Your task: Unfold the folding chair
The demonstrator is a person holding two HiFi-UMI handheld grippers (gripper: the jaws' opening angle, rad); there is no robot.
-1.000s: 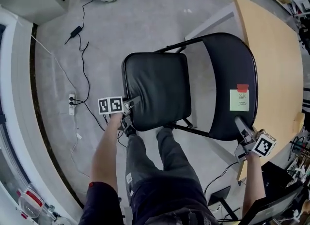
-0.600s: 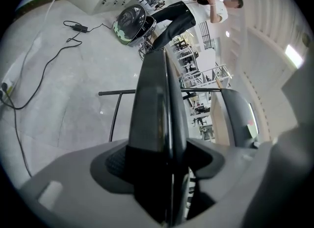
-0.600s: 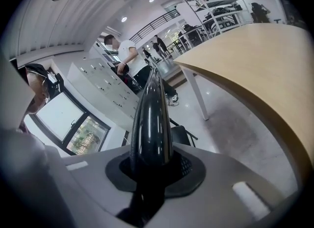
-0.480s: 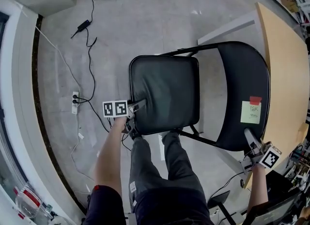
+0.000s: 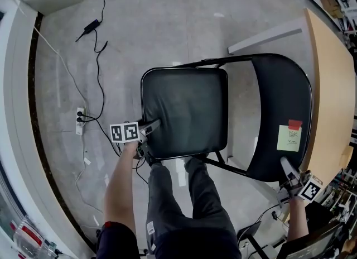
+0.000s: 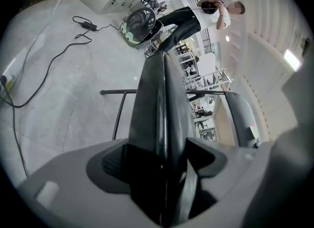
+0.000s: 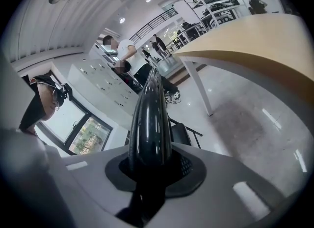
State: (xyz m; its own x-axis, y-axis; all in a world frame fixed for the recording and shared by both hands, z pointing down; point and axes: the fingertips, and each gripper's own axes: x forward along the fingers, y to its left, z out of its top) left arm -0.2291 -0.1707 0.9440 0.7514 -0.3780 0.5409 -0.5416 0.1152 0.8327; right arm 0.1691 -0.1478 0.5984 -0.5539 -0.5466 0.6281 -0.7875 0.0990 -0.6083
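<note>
The black folding chair stands opened out below me, its padded seat (image 5: 184,113) lying flat and its backrest (image 5: 281,101) at the right with a green sticky note (image 5: 290,138) on it. My left gripper (image 5: 152,125) is at the seat's near left corner. Its jaws are opening, and the seat edge (image 6: 159,99) runs between them with a gap beside it. My right gripper (image 5: 283,166) is shut on the backrest's near rim, seen as a glossy black edge (image 7: 149,119) between its jaws.
A light wooden table (image 5: 334,85) stands close behind the backrest at the right. Cables (image 5: 97,57) and a power strip (image 5: 80,121) lie on the grey floor at the left. The person's legs (image 5: 184,207) are right in front of the seat.
The left gripper has sunk and drifted left with the seat's corner, and its jaws have widened. The right gripper has slid slightly toward the lower right with the backrest.
</note>
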